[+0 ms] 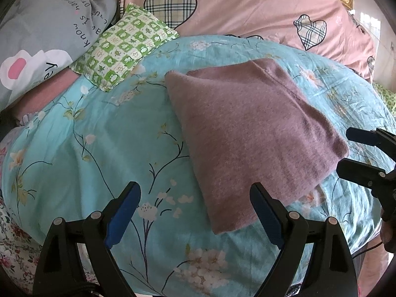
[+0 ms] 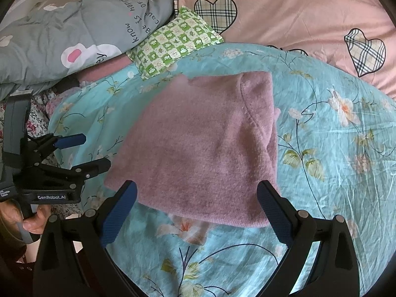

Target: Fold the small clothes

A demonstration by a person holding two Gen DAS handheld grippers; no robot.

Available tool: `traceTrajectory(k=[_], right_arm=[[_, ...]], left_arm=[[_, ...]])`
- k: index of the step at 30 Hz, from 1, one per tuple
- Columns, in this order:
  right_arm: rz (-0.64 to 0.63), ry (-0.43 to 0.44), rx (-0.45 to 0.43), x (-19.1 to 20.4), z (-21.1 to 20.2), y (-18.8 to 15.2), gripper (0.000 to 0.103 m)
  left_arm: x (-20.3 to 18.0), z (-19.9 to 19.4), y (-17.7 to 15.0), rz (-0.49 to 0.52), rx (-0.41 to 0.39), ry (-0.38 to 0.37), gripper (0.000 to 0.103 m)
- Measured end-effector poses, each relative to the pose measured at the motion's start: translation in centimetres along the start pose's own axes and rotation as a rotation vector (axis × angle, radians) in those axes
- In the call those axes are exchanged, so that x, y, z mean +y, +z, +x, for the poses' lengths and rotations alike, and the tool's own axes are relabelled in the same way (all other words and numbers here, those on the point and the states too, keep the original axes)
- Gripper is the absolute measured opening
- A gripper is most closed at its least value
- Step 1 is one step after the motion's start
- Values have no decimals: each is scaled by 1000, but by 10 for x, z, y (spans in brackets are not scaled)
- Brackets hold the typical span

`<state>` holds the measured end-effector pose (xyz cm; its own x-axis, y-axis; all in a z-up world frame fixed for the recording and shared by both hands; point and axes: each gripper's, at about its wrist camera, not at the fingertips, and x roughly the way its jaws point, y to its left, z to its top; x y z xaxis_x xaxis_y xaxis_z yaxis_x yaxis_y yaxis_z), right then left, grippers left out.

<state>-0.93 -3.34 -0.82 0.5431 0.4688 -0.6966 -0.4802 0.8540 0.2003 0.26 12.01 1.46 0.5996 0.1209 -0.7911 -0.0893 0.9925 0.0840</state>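
Left wrist view puts your left gripper (image 1: 195, 193) at the bottom of the frame, its blue-padded fingers spread wide with nothing between them but the turquoise floral quilt (image 1: 86, 148). Right of centre lies the mauve knitted garment (image 1: 252, 133) — folded into a flat, roughly rectangular packet, resting on the quilt, its near corner just beside your right-hand finger. At the right edge of that frame your right gripper (image 1: 351, 153) comes in sideways, fingers parted and close to the garment's edge without touching it. From the right wrist view, the same garment (image 2: 203, 148) fills the middle of the frame, and your right gripper (image 2: 196, 193) hangs over its near edge, spread wide and holding nothing. Your left gripper (image 2: 91, 151) shows at the left edge — open, just off the garment's left corner. Toward the upper left sit a green checked cushion (image 2: 175, 42) and a grey printed pillow (image 2: 74, 32); a pink heart-patterned duvet (image 2: 297, 12) fills the upper right.
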Motion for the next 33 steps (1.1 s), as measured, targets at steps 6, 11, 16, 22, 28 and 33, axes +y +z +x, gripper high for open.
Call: traceTrajectory(k=[6, 11, 16, 22, 28, 33], right_arm=[[4, -2, -2, -1, 1, 0, 98], [12, -4, -4, -1, 1, 0, 98], [19, -7, -6, -1, 1, 1, 98], [17, -5, -5, -2, 1, 1, 98], [20, -6, -6, -3, 1, 1, 98], [22, -7, -10, -3, 0, 2, 98]], left_arm=[[-2, 0, 2, 2, -3, -3, 90], [-4, 0, 3, 7, -5, -9, 90], [-7, -1, 3, 10, -8, -16, 90], [-8, -1, 4, 13, -11, -15, 90], [-7, -1, 5, 13, -12, -18, 91], [-6, -2, 6, 14, -13, -17, 91]])
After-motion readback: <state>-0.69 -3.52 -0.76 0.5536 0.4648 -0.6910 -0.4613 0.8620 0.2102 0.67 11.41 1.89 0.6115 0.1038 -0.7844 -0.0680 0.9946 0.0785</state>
